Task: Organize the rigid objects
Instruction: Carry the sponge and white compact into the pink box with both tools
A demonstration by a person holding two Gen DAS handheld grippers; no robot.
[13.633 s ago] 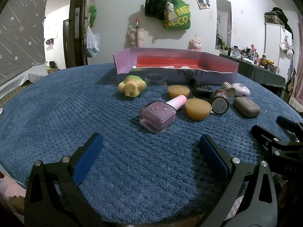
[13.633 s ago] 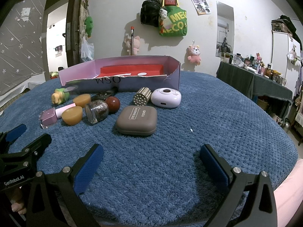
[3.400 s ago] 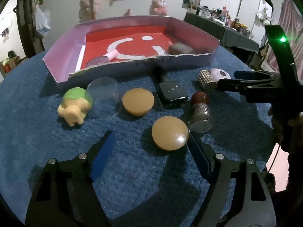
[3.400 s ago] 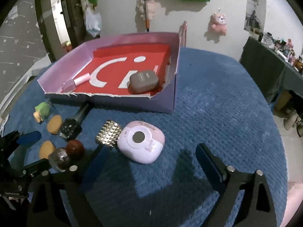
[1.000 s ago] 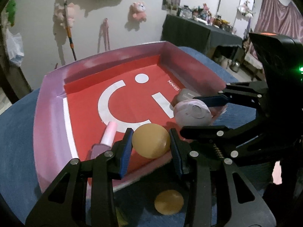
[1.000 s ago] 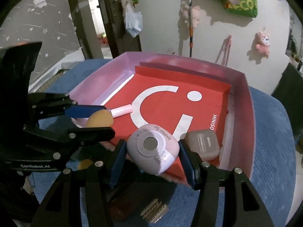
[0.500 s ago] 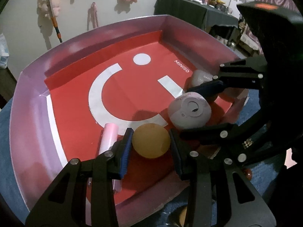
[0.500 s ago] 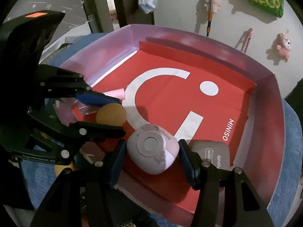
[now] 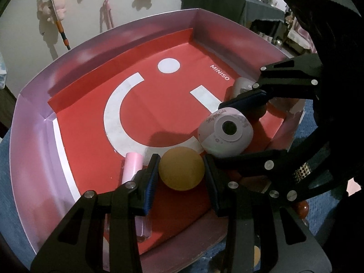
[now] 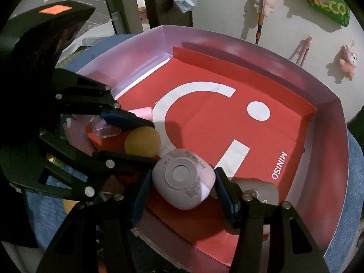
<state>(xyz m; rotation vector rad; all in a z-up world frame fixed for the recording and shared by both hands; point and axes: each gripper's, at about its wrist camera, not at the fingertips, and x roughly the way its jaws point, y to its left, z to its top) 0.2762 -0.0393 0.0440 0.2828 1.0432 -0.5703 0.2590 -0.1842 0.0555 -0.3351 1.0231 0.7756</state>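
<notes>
My left gripper is shut on a tan dome-shaped piece and holds it low over the near part of the red-floored box. My right gripper is shut on a lilac rounded device, also low inside the box, just right of the left gripper. The tan piece shows in the right wrist view, and the lilac device in the left wrist view. A pink-capped nail polish bottle lies in the box under my left fingers. A taupe case lies behind my right fingers.
The box has tall purple walls on a blue table cover. Outside its near wall lie another tan piece, a red-brown ball and a studded cylinder. The two grippers sit close together.
Both grippers have moved forward and lower into the box with their loads, and now sit closer to the red floor.
</notes>
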